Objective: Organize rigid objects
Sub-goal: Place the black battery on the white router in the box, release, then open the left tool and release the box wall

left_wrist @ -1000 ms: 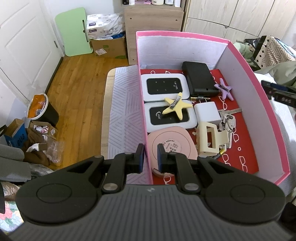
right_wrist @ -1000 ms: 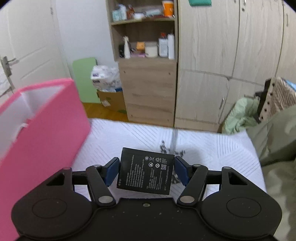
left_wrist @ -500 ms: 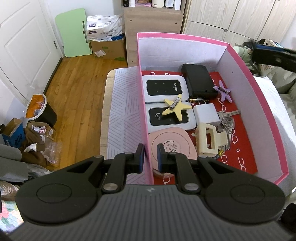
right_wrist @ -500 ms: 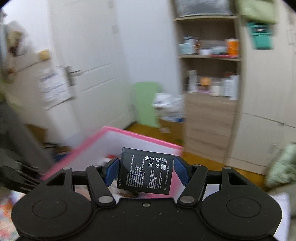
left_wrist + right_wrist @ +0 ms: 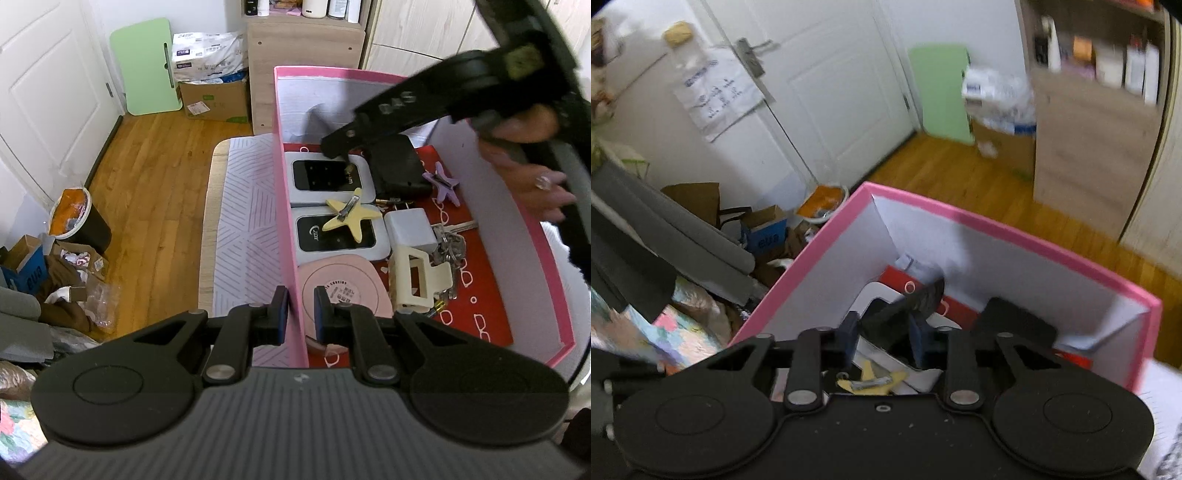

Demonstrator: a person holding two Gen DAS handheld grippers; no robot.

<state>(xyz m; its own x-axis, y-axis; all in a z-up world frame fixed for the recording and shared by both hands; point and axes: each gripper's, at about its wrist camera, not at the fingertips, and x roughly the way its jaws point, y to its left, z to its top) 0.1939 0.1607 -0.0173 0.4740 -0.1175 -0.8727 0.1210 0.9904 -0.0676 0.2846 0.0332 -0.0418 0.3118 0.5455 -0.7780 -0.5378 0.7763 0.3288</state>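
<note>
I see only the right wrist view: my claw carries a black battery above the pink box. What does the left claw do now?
Observer: The left claw is clamped on the near left wall of the pink box.
Operator: Which place on the floor of the box is free?
Observer: Bare red lining shows near the right wall, beside the keys and the cream hair clip.

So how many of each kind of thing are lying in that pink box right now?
White pocket routers: 2
Star hair clips: 2
Black case: 1
White charger: 1
Cream claw clip: 1
Pink round disc: 1
Key bunch: 1
Total: 9
</note>
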